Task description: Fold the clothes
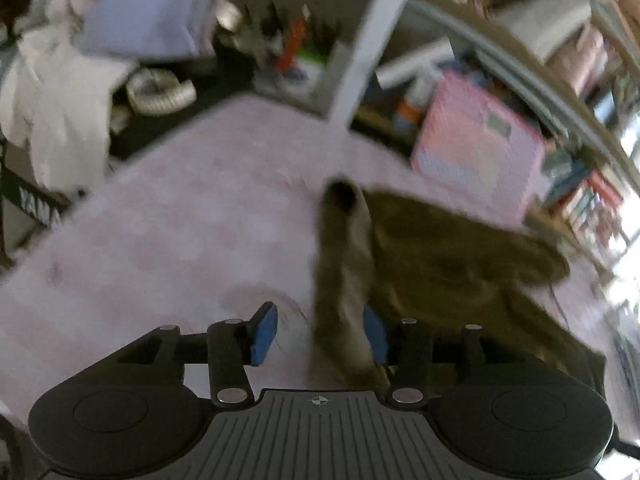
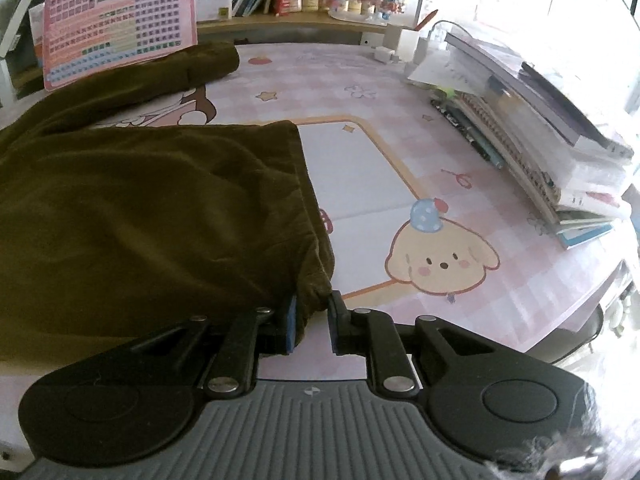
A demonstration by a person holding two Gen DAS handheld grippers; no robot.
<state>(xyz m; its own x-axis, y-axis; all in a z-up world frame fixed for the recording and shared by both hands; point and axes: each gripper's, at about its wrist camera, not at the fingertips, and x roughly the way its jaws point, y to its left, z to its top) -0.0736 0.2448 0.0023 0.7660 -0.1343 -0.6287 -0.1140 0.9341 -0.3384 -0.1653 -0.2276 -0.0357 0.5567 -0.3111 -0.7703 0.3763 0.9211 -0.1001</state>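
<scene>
Pinching a bunched corner of the dark green garment [image 2: 132, 216], the right gripper [image 2: 311, 320] has its jaws nearly closed, with only the cloth between the blue pad and the black finger. The gripper sits low, close to the table's near edge, and points across the table. From that corner the hem runs away toward the middle of the pink cartoon table mat [image 2: 400, 136], and the rest of the garment lies spread out flat on the left side of the table. One sleeve reaches toward the pink keyboard toy [image 2: 120, 24] that leans at the back. A stack of books [image 2: 532, 140] sits well apart on the right side. The left gripper [image 1: 320, 332] has its jaws wide open. A long sleeve of the garment [image 1: 344, 272] lies between the two blue pads, close against the right pad and apart from the left one. This view is blurry, so I cannot tell if the pad really touches the cloth. The left gripper hangs above the mat, pointing toward the far corner of the table and the shelves [image 1: 520, 60] behind.
</scene>
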